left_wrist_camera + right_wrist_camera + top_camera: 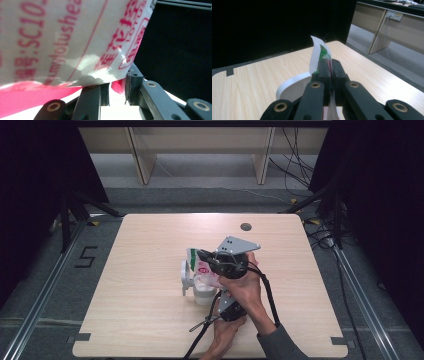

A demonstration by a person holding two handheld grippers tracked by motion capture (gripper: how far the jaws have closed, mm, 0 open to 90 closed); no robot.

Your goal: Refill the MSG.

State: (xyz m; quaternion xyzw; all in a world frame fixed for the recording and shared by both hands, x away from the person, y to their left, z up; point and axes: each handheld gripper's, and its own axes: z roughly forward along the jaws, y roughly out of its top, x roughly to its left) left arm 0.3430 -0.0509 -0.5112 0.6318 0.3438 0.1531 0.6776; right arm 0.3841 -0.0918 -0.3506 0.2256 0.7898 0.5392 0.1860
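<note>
A white packet (199,268) with pink and green print hangs over a white mug (201,296) near the table's middle. My right gripper (204,256) is shut on the packet's top edge; in the right gripper view the packet (315,50) sticks up from the closed jaws of my right gripper (329,65), with the mug's rim (292,83) below. My left gripper (222,300) comes in from the near side against the mug's right wall. In the left gripper view the packet (62,37) hangs close above my left gripper (117,86), and white fills the narrow gap between the jaws, seemingly the mug's wall.
The pale wooden table (150,330) has a round cable hole (245,226) near its far edge. Black curtains stand on both sides, with stand legs (70,215) at the left and cables (320,230) on the floor at the right. Wooden furniture (145,160) is beyond.
</note>
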